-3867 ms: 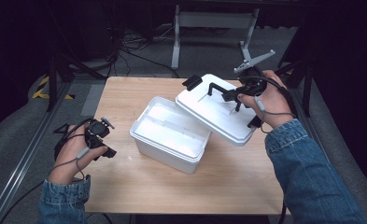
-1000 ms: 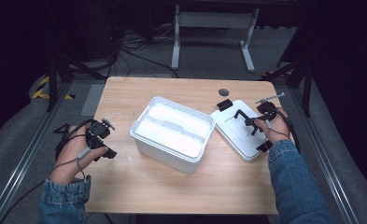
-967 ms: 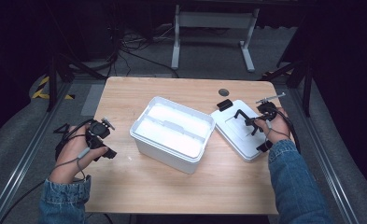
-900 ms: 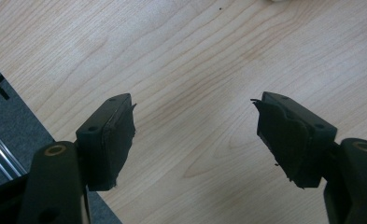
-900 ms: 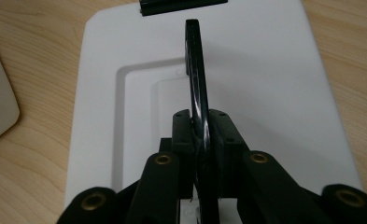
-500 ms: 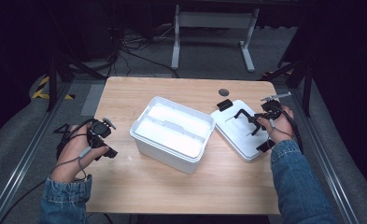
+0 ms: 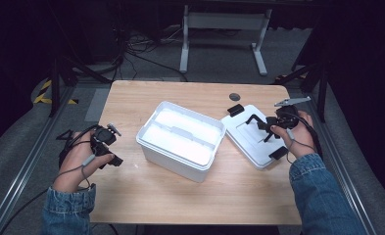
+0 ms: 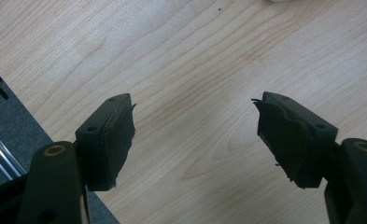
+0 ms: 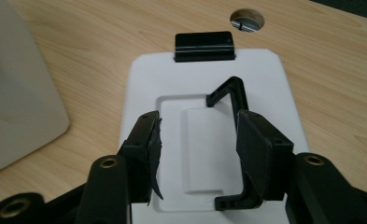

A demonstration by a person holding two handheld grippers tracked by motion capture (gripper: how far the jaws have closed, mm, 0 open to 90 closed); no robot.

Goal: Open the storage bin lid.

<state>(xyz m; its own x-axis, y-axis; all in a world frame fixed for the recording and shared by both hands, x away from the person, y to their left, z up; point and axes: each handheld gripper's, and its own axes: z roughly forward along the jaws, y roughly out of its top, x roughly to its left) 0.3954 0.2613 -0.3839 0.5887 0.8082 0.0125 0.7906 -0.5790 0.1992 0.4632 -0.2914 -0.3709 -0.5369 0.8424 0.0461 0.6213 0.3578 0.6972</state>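
pale wood table, grain running across. white plastic box open near the middle, lid off, a divider visible inside. white lid flat on the wood just right of the box, near it but whether touching cannot be told; black latch at its far end, another black latch at its near edge, black handle standing up from the recessed centre.

right gripper held in the right hand over the lid, jaws parted to a moderate gap, nothing clamped. seen along its own jaws as right gripper: lid beneath, handle passing just beside the inner face of the right-side jaw, far latch beyond, round cable hole in the table past that, a corner of the box at the left.

left gripper in the left hand at the table's left edge, well apart from the box. from its own camera, left gripper spread wide, nothing between the jaws, bare wood below and a strip of grey floor at the left.

denim sleeves at both wrists in the high view.
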